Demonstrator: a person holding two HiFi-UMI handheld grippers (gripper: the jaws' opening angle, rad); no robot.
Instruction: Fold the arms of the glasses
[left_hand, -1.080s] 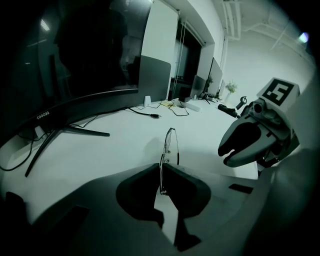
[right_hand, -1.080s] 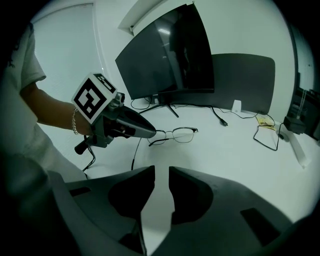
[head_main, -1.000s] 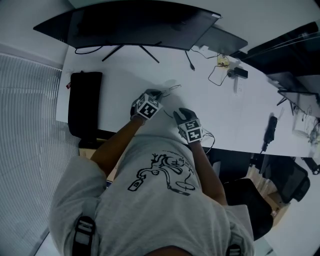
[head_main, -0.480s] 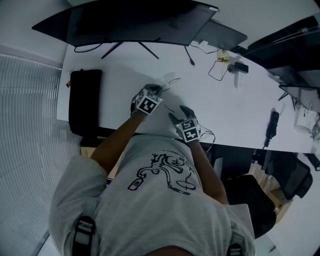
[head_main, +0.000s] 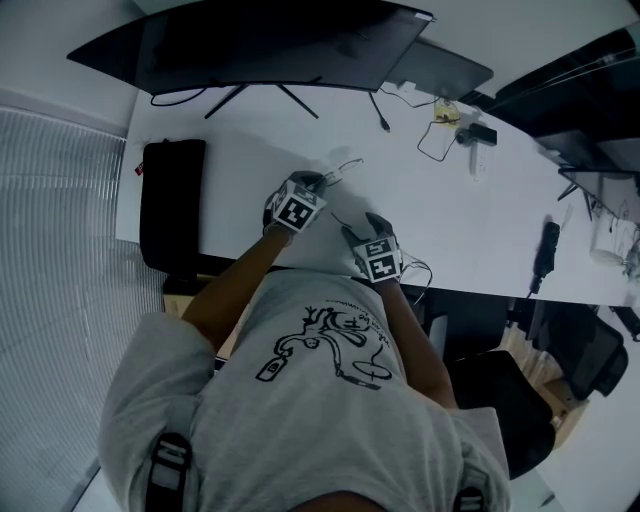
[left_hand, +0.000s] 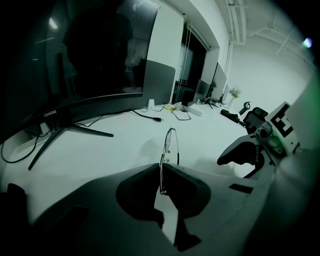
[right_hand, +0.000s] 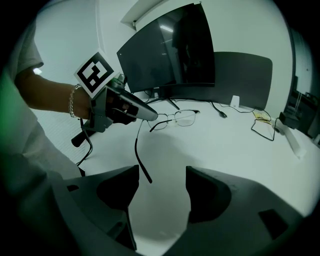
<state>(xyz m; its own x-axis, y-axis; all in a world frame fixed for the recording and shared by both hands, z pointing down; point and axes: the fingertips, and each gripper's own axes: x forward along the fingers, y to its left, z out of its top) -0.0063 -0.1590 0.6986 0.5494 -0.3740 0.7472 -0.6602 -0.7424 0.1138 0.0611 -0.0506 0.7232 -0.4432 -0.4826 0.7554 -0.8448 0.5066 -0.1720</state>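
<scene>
Pinching the glasses (left_hand: 170, 145) as anchor is the left gripper (left_hand: 161, 170); right gripper (right_hand: 162, 175) just spread wide, temple arm (right_hand: 139, 159) loose between jaws at 11 o'clock.

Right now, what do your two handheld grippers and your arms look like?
The left gripper and right gripper are dark grey moulded plastic with two broad jaws, each topped by a white cube with black square markers. A black cable loops under the left one. The arms are bare below a light grey short-sleeved T-shirt with a black drawing; a thin bracelet circles the left wrist.
</scene>
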